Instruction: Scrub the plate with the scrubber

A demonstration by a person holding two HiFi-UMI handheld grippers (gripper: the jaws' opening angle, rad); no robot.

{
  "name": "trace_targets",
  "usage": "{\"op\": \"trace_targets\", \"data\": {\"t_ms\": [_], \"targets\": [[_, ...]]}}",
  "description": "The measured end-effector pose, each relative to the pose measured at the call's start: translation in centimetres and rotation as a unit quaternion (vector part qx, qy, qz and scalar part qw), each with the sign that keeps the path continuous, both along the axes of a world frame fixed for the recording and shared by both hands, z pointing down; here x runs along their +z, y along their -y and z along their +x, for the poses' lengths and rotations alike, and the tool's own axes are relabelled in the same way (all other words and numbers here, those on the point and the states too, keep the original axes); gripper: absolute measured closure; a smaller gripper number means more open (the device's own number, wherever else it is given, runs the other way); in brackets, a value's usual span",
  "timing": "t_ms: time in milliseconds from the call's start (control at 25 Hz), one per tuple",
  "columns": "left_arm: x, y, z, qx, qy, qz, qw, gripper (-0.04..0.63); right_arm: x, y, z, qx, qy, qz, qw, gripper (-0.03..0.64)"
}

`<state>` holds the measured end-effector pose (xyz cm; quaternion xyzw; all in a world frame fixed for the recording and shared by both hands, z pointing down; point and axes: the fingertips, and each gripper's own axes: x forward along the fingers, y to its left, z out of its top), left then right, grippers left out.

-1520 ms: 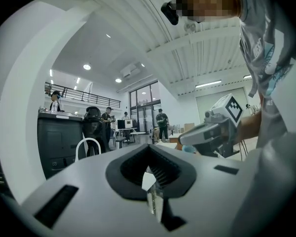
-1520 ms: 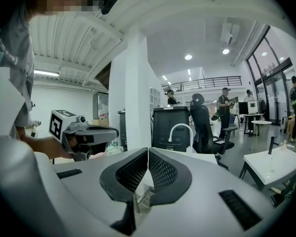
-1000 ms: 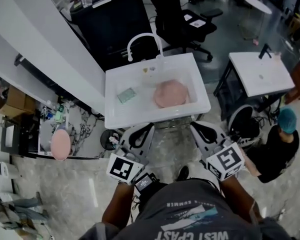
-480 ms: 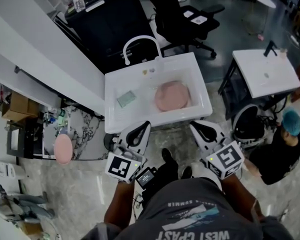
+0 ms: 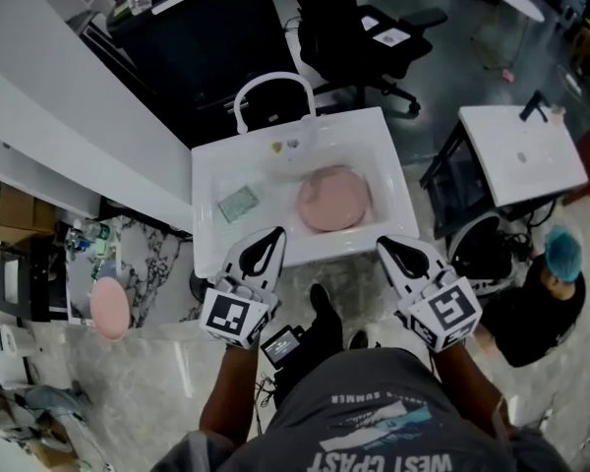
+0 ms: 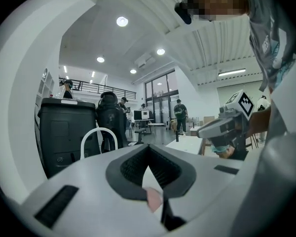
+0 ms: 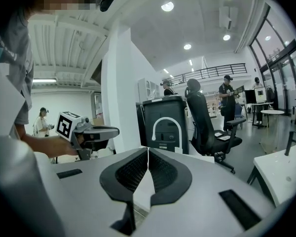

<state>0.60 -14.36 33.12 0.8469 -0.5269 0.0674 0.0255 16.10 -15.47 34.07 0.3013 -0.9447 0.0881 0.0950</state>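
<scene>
head view: closed left tool (image 5: 270, 234), right tool (image 5: 387, 244) point toward sink (image 5: 203, 232).

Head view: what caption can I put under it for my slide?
Left tongs and right tongs, both shut, hover near a sink holding a pink plate and a scrubber.

In the left gripper view the plate (image 6: 153, 197) shows only as a pink sliver at 6 o'clock, under the meeting jaws; the rest of it lies behind the left gripper's (image 6: 148, 149) own body; the scrubber (image 5: 238, 204) is wholly hidden there. In the head view two small things (image 5: 284, 147) on the sink's (image 5: 205, 180) far rim, at 12 o'clock of the basin, are too small to name; so is the pink round thing (image 5: 108, 307) at 9 o'clock.
</scene>
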Motion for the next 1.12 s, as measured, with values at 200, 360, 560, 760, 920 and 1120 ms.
{"op": "trace_targets", "data": {"t_ms": [200,360,560,760,920,1120], "targets": [[1.9,3.0,-2.8,-0.006,0.004,-0.016,0.9998,0.594,1.3,2.5,-2.5,-0.004,-0.01,-0.013,1.0,0.586],[3.5,5.2,-5.6,-0.02,0.006,-0.021,0.9996,0.594,2.7,4.5,-4.6,-0.009,-0.016,-0.025,1.0,0.586],[6.5,7.5,-9.3,-0.037,0.032,-0.039,0.998,0.594,4.4,6.8,-6.7,-0.015,-0.031,-0.042,0.999,0.584],[8.9,9.9,-12.7,-0.047,0.034,-0.056,0.9967,0.594,6.0,9.7,-8.5,-0.01,-0.048,-0.058,0.997,0.585],[10.8,11.0,-15.0,-0.052,0.043,-0.071,0.9952,0.594,6.9,11.4,-10.0,0.0,-0.053,-0.067,0.996,0.586],[13.2,11.9,-16.7,-0.05,0.063,-0.097,0.9921,0.594,7.5,13.2,-11.6,0.004,-0.054,-0.073,0.996,0.586]]}}
